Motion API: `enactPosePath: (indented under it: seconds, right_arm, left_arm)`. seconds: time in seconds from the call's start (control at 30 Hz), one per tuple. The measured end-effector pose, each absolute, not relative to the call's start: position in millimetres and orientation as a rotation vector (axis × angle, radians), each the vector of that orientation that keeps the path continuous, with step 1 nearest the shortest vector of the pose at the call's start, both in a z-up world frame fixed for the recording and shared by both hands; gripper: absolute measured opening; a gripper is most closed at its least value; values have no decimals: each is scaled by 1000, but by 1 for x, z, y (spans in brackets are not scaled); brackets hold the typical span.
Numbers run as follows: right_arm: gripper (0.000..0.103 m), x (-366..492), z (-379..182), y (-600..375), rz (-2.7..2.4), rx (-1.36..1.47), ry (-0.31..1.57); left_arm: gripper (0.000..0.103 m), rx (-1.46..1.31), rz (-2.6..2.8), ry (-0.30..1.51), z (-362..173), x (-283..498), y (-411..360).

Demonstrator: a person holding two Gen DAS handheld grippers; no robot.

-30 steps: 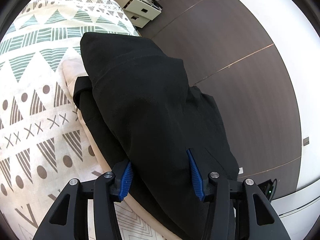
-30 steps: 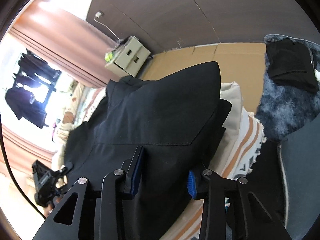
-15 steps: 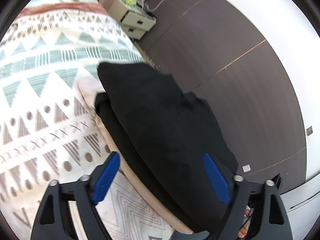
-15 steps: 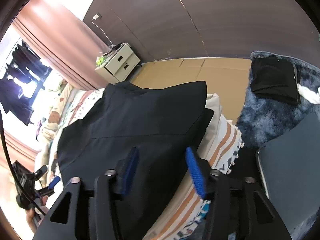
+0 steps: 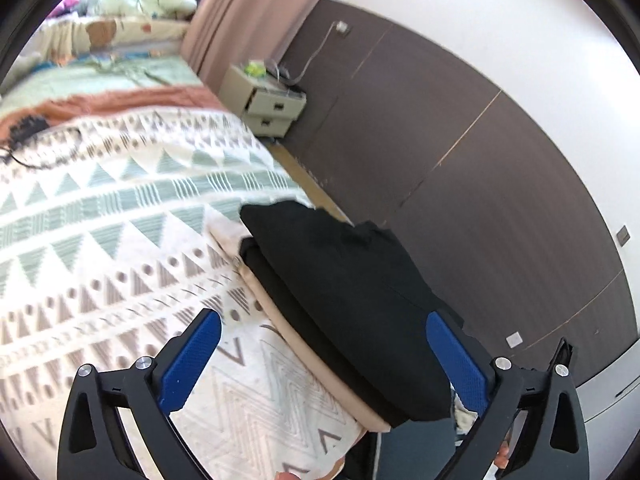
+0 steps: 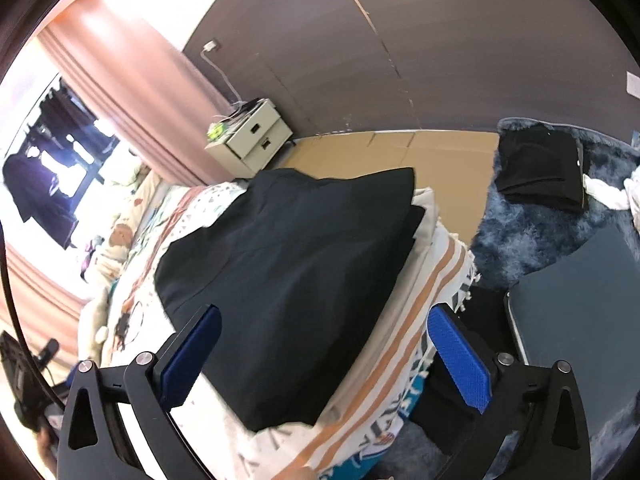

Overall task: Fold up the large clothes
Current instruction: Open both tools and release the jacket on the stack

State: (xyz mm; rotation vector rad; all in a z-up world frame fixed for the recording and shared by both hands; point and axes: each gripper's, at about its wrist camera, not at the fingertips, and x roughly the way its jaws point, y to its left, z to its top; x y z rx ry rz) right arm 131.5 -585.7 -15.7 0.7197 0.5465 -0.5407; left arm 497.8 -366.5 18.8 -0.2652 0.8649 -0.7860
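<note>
Left wrist view: the left gripper (image 5: 320, 344) has its blue pads spread wide with nothing between them, hovering above the black garment (image 5: 344, 300). That garment sits folded at the edge of the bed, on a beige folded piece (image 5: 304, 352), and both rest on a patterned bedspread (image 5: 100, 216) with green and brown triangles. Behind it there's a dark brown wall panel (image 5: 460, 184), a pink curtain (image 5: 248, 12) and a small cream nightstand (image 5: 268, 106) with two drawers.

Right wrist view: the right gripper (image 6: 324, 344) is also wide open and empty. Off the bed, a fluffy blue rug (image 6: 520, 240) holds another black folded item (image 6: 540, 164). No readable text or logos anywhere.
</note>
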Motion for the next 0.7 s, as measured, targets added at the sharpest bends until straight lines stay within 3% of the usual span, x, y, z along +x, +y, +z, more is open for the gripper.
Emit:
enactPosePath:
  seconds: [0.7]
  right_arm:
    - [103, 84, 36, -433, -451, 548, 504]
  left_arm:
    - [103, -108, -662, 584, 100, 345, -205]
